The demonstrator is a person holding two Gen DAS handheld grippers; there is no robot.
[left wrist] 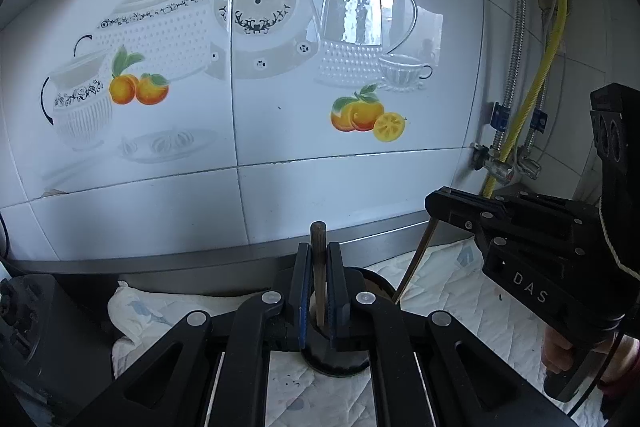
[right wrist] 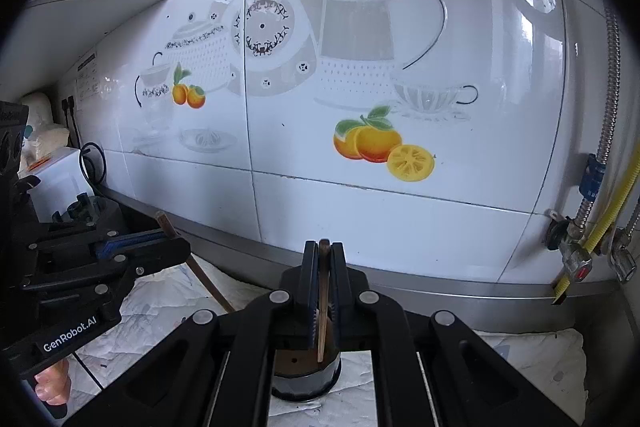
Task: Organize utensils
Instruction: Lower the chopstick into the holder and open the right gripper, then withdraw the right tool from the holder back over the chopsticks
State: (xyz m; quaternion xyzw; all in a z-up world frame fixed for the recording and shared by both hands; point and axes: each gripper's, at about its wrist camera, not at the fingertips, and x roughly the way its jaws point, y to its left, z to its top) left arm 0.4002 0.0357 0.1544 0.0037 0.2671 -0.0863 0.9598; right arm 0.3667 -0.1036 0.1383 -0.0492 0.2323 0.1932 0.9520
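Both grippers are over the holder here. The left gripper [left wrist: 319, 281] is clamped on a dark chopstick [left wrist: 319, 267], which stands upright between its blue-lined fingers [left wrist: 305, 291], its lower end dipping into the round dark utensil holder [left wrist: 340, 363] directly below. The right gripper [right wrist: 323, 285] is pinched tight on a second chopstick [right wrist: 322, 311], lighter toward its lower end, and that end reaches down into the same holder [right wrist: 306, 375], onto its brown perforated top. The holder sits on a white quilted cloth [right wrist: 160, 303] spread on the counter, close to the tiled wall [left wrist: 280, 131] with its teapot and orange prints. Off to the right, a yellow hose [left wrist: 540, 79] runs down to the valves.
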